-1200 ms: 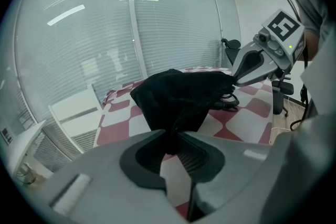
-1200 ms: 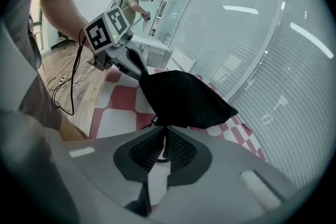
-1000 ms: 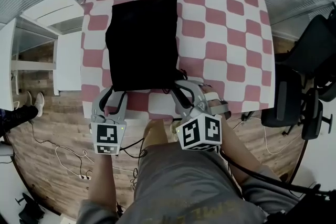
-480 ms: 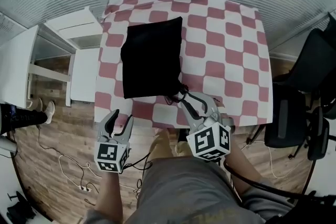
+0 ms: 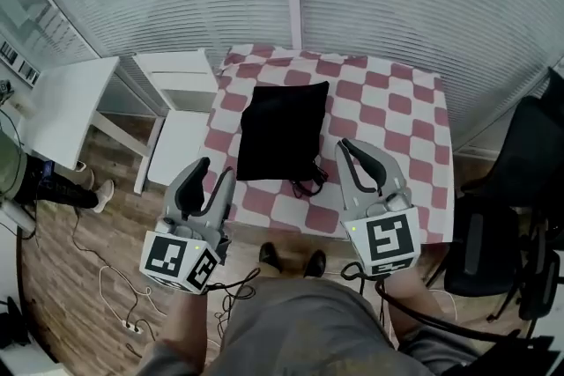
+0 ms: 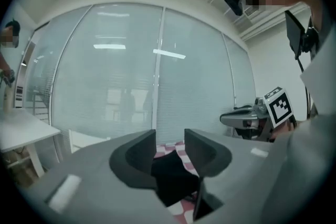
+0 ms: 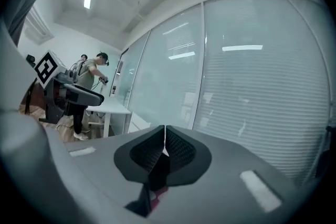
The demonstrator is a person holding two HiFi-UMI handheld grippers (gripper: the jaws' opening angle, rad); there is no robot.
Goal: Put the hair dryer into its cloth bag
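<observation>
Black bag (image 5: 282,129) lies flat on the checkered counter (image 5: 388,110). Left tongs (image 5: 216,169) are raised off the bag's near-left corner, jaws apart, empty. Right tongs (image 5: 345,145) are raised just right of the bag; jaws have just been closing and now meet, nothing between.

A pink-checked tablecloth (image 5: 388,101) lies between a white desk (image 5: 62,114) on the left and a black chair (image 5: 520,156) on the right.

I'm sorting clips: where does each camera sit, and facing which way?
Head view: on head, facing down at table, bag; left tongs, right tongs, legs show.
Left gripper view: on left tongs, facing blinds; jaws apart.
Right gripper view: on right tongs, facing blinds; jaws just closed on nothing.
Shared: each gripper view shows the other tongs.
</observation>
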